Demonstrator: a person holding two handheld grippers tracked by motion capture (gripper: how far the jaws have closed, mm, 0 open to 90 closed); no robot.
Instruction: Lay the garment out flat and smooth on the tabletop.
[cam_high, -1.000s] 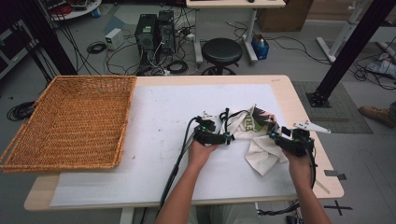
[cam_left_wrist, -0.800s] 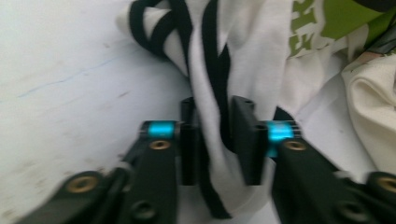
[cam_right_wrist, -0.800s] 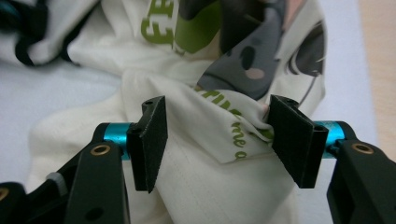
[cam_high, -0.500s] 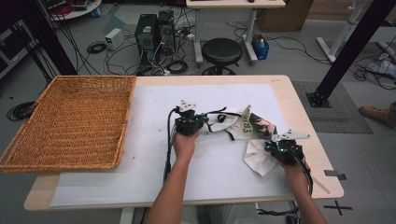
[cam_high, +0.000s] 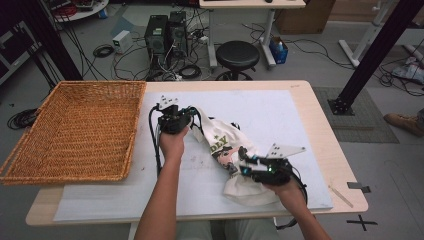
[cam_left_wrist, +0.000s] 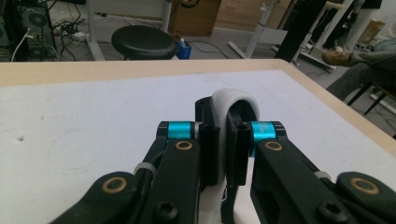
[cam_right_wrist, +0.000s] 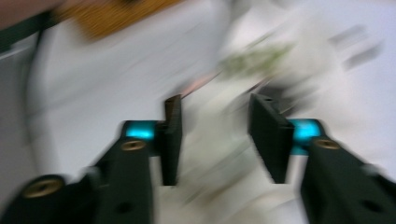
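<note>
Cloth (cam_high: 235, 160), white with a print, lies stretched across the middle of the tabletop (cam_high: 280, 107), running from centre frame down to the lower right. Your left hand-held gripper (cam_high: 192, 116) is clenched on a fold of it at its upper end. Your right hand-held gripper (cam_high: 239, 166) has just been opening over the lower end, jaws apart, cloth between them but not pinched.

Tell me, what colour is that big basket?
Golden-brown woven wicker basket, clearest in the high view.
</note>
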